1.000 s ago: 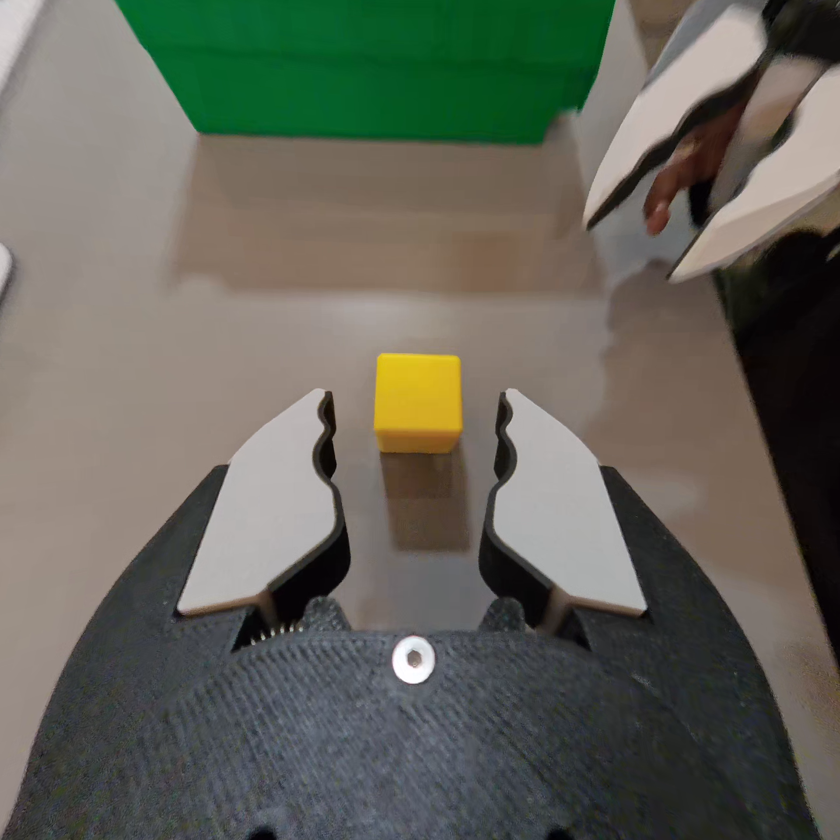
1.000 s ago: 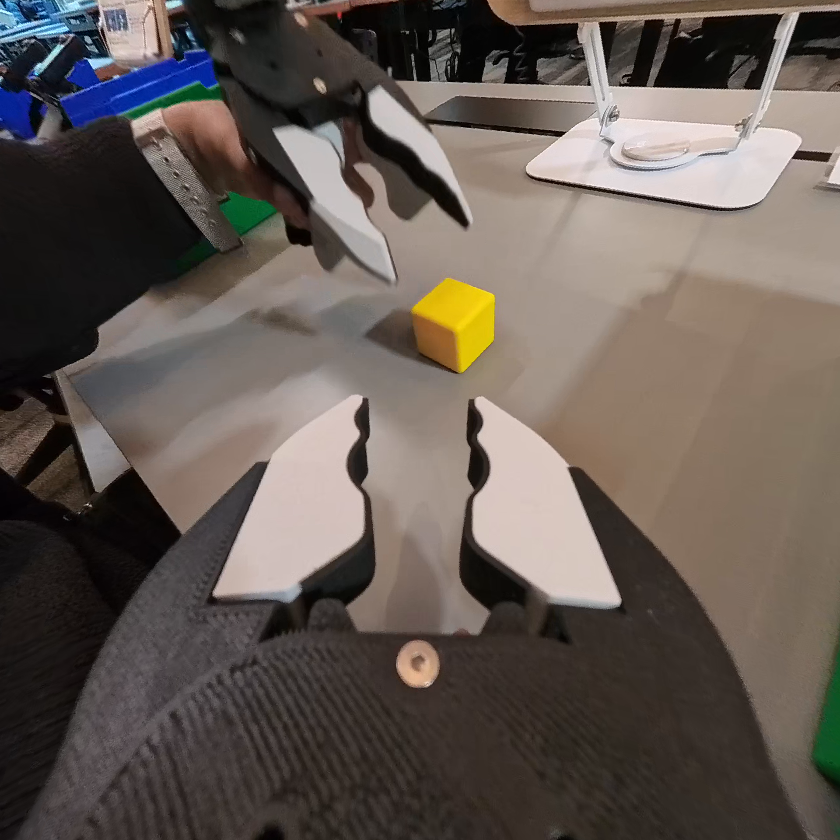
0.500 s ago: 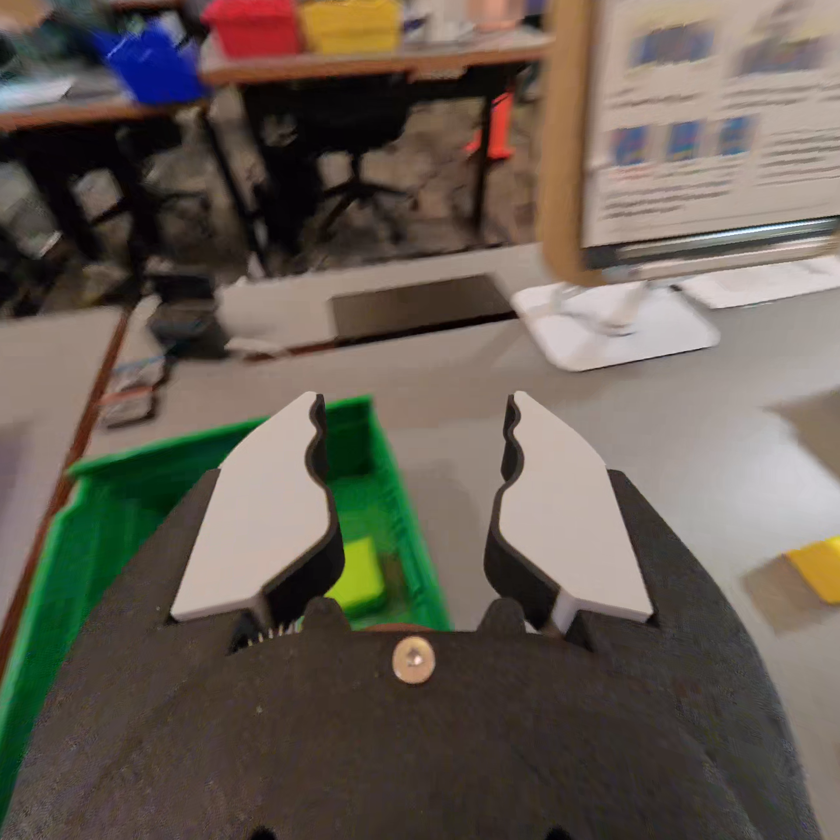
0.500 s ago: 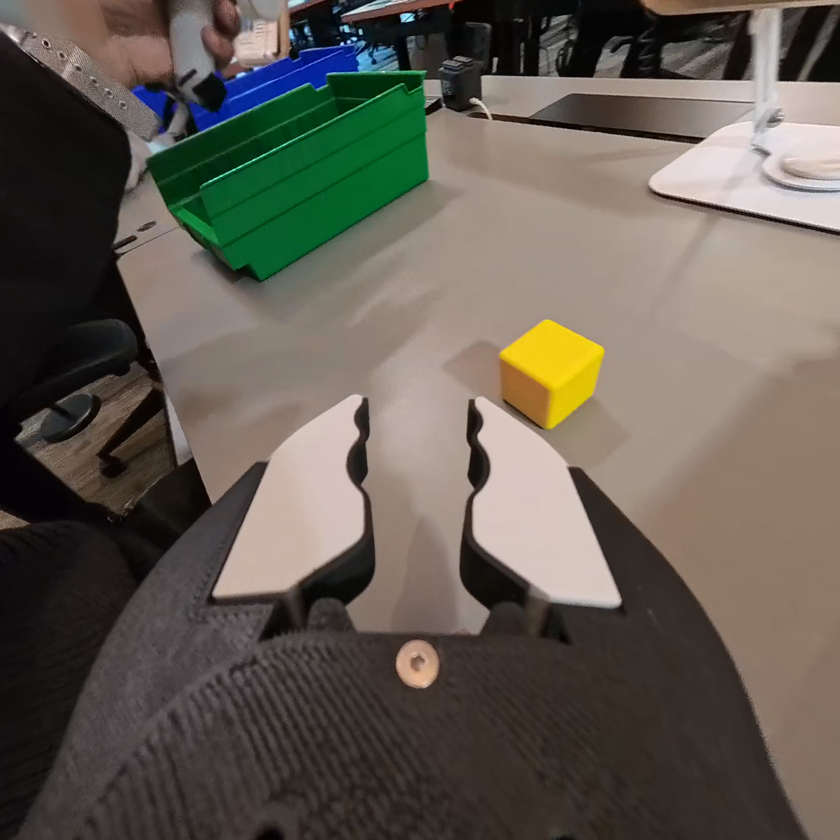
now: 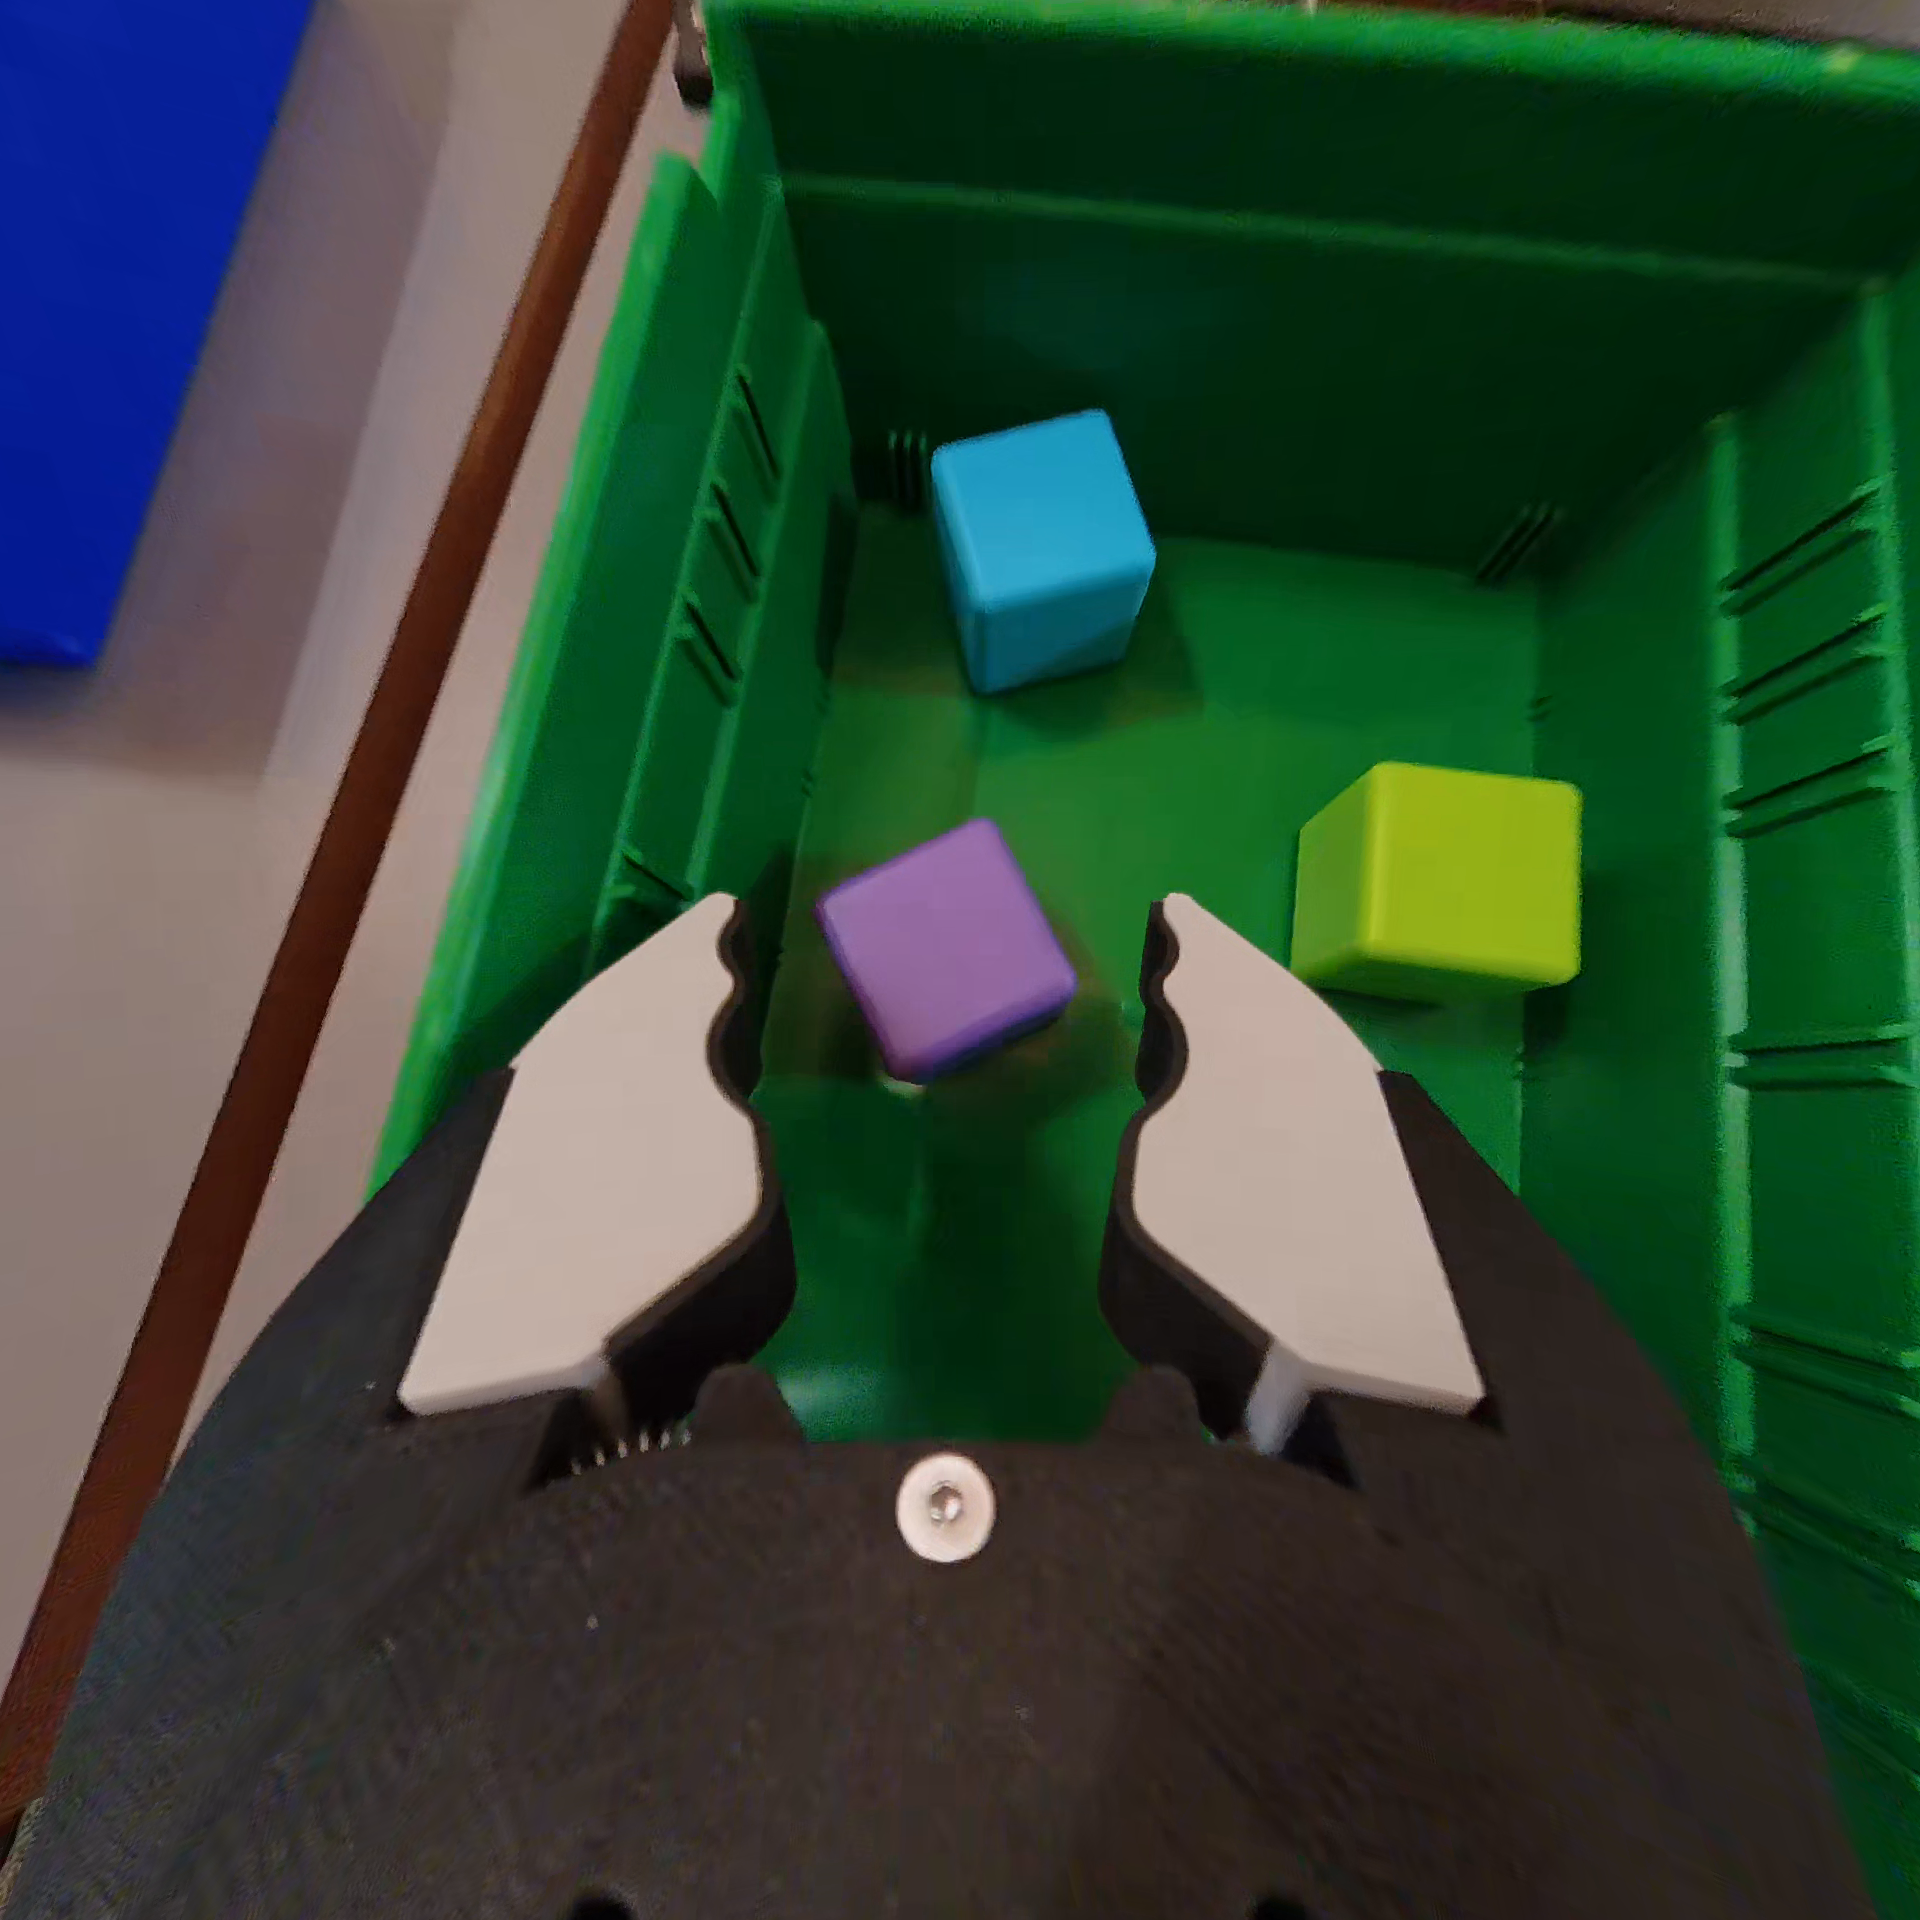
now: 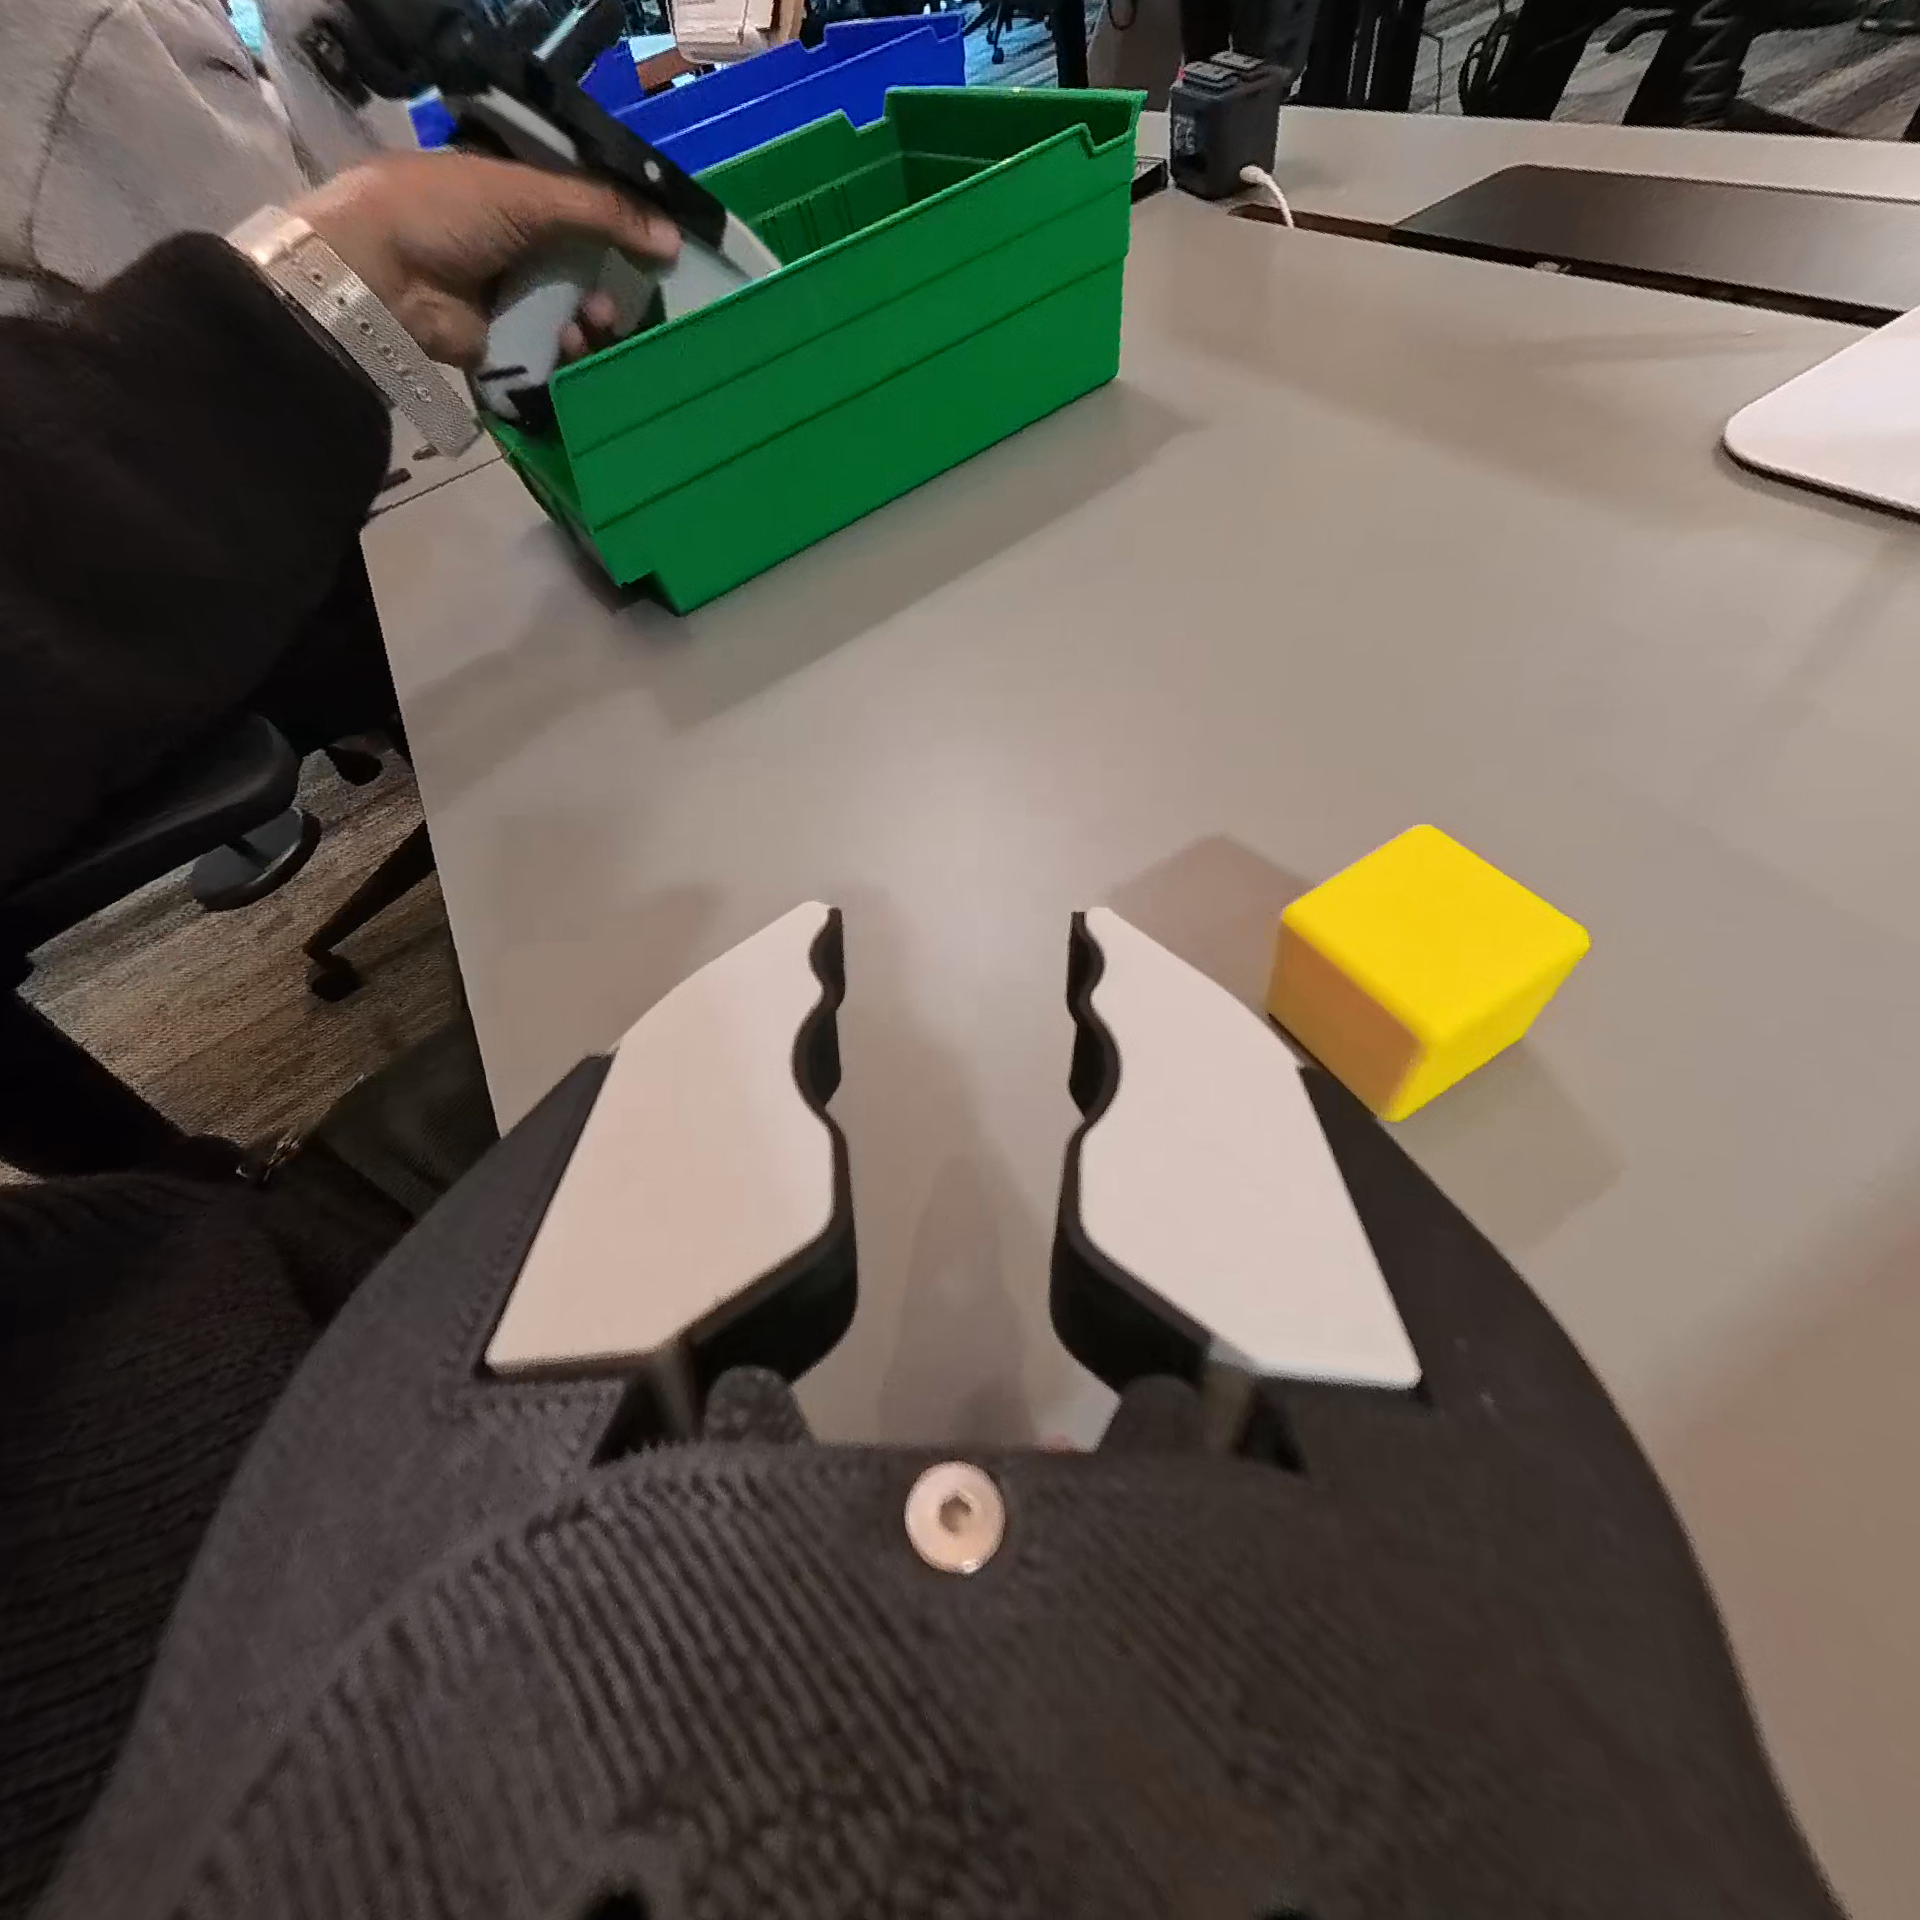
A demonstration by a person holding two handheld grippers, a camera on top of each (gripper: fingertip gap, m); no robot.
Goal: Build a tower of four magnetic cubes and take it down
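My left gripper [image 5: 943, 920] is open and empty, pointing down into a green bin [image 5: 1808, 935]. A purple cube [image 5: 943, 948] lies on the bin floor between its fingertips, not gripped. A blue cube [image 5: 1039, 545] sits farther in and a lime cube [image 5: 1439, 873] to the right. My right gripper [image 6: 954, 925] is open and empty, low over the grey table [image 6: 1299, 623]. A yellow cube [image 6: 1423, 966] sits on the table just right of its right finger. The right wrist view also shows the left gripper [image 6: 665, 265] dipping into the green bin [image 6: 831, 395].
A blue bin [image 6: 769, 83] stands behind the green one. A white stand base [image 6: 1839, 426] is at the far right and a dark mat [image 6: 1662, 223] at the back. The table edge [image 6: 436, 790] runs left of my right gripper, with a chair below. There is about 45 cm between the tips of the two grippers.
My left gripper left the yellow cube, swung left and now points down into the green bin over the purple cube. My right gripper shifted left, so the yellow cube now lies right of it.
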